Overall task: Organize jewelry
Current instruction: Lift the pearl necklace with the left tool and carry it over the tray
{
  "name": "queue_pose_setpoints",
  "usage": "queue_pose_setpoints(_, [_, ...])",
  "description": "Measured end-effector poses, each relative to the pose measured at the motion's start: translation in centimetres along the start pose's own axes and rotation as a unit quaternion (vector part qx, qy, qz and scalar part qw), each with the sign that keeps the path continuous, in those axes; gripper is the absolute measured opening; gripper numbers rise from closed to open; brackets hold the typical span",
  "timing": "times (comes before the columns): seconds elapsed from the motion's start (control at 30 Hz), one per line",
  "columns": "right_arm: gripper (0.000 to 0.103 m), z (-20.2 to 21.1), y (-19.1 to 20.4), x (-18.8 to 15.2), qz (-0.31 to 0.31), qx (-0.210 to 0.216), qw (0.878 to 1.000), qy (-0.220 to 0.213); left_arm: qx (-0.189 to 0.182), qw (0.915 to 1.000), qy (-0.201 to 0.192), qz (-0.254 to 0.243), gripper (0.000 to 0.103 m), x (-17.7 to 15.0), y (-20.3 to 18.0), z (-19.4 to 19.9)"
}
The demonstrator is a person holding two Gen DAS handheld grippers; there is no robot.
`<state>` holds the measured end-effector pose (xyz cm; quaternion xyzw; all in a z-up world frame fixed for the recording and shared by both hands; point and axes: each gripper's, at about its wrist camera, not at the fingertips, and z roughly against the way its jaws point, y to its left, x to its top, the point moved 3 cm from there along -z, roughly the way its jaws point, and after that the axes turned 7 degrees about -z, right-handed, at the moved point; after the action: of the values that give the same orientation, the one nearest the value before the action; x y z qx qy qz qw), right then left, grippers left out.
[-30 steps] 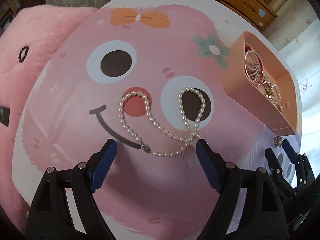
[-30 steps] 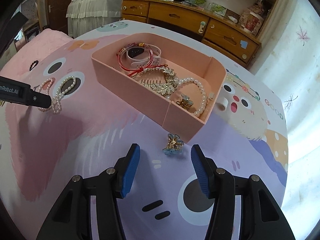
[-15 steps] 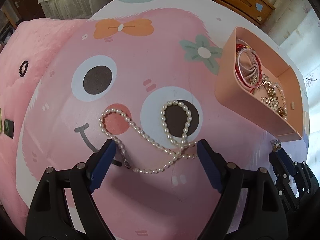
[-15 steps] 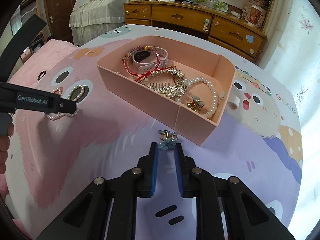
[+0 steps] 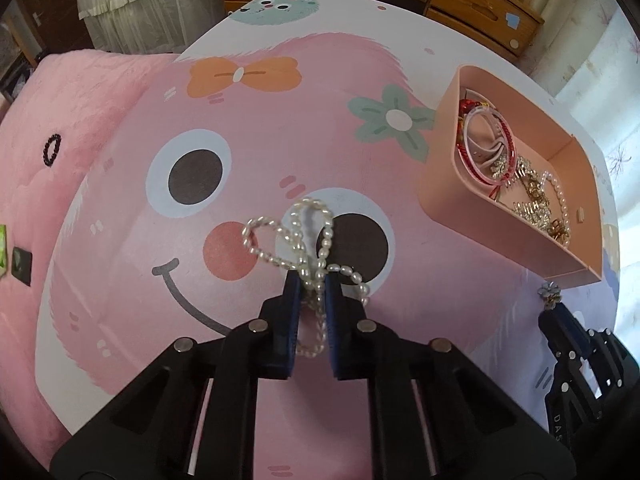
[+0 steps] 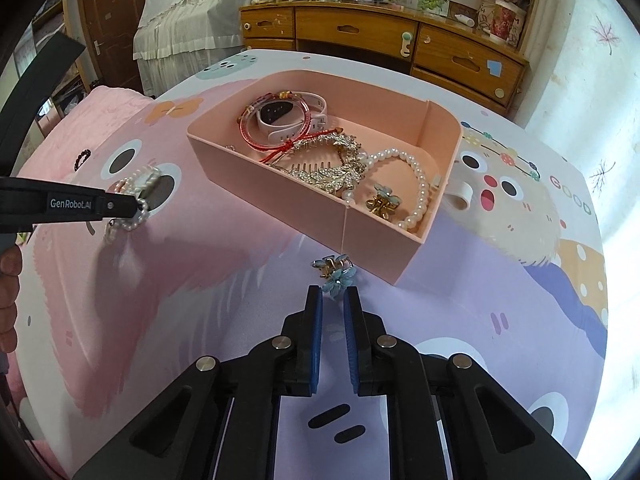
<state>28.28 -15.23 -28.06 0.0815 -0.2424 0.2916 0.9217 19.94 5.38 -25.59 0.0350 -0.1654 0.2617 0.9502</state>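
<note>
The tabletop (image 6: 500, 280) wears a cartoon print: a pink fuzzy face with an orange bow, and lilac beyond the salmon-pink box (image 6: 280, 196). In the box lie a red translucent bangle (image 6: 256, 142), gold rhinestone combs (image 6: 332, 164) and white pearls (image 6: 416, 184). Before it sits a pale-blue flower clip (image 6: 338, 276).

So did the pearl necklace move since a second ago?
Yes. The necklace got bunched up between the left gripper fingers, pulled off the printed red cheek toward the dark eye.
</note>
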Motion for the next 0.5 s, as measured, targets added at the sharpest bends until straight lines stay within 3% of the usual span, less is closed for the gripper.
queue_pose_setpoints(0.5, [0.011, 2.9, 1.2, 0.4, -0.053, 0.03, 0.998, -0.013, -0.058, 0.9976, 0.02, 0.031, 0.007, -0.5, 1.9, 0.5])
